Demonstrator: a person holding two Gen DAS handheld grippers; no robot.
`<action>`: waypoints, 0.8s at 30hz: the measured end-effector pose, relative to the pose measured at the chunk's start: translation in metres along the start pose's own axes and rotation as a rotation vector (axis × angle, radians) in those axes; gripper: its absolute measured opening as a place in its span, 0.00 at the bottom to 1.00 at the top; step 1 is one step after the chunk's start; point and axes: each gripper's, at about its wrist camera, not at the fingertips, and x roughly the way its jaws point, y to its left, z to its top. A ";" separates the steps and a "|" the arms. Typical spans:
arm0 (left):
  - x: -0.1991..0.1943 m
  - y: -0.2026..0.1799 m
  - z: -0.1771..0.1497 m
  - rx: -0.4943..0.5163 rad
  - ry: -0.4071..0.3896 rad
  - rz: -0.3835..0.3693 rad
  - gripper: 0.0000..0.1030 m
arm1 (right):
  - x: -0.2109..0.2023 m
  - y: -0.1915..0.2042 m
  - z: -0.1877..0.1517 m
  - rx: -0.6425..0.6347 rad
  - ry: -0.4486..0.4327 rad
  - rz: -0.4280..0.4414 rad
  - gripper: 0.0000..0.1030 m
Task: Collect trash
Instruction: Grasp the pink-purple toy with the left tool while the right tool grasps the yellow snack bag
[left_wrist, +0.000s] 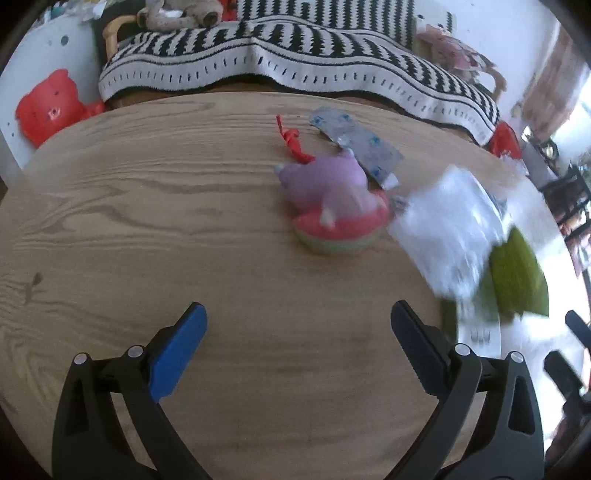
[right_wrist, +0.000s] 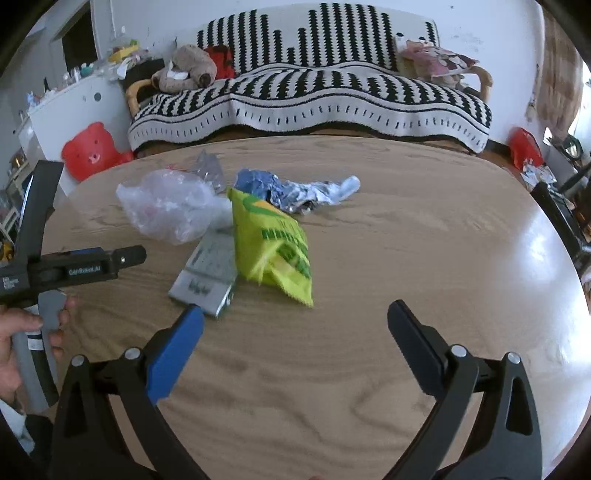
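Both our claws hang above the wooden counter (right_wrist: 369, 229) with their jaws spread wide and nothing between them. The left claw (left_wrist: 297, 317) faces bare wood; ahead of it and to the right sits a purple toy (left_wrist: 325, 184) on a red and green base, with a red ribbon (left_wrist: 293, 142) just behind it and a silver foil strip (left_wrist: 356, 142) lying flat behind and to the right. Further right we see a clear bag (left_wrist: 447, 229), blurred, and a green wrapper (left_wrist: 517, 277) beside it at the counter's edge.

The right claw (right_wrist: 295, 317) looks straight at the trash heap. The green wrapper (right_wrist: 273, 247) lies nearest, just ahead of the open fingers, partly overlapping a flat silver pouch (right_wrist: 207, 273) whose near corner sits close to the blue finger (right_wrist: 173, 354). The clear bag (right_wrist: 170, 205) lies crumpled to the left, and a blue and silver wrapper (right_wrist: 295, 190) lies behind the green one. The left claw's body (right_wrist: 74, 267) shows at the left edge, held by a hand (right_wrist: 22, 332). A striped sofa (right_wrist: 310, 92) stands beyond the counter.
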 end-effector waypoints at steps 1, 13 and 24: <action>0.003 0.002 0.006 -0.004 -0.005 0.005 0.94 | 0.004 0.000 0.004 0.000 0.000 -0.003 0.93; 0.035 -0.016 0.043 0.058 -0.021 0.062 0.94 | 0.053 -0.003 0.038 -0.015 0.036 -0.031 0.93; 0.025 -0.008 0.050 0.087 -0.107 -0.041 0.51 | 0.045 -0.014 0.042 0.026 -0.010 -0.036 0.37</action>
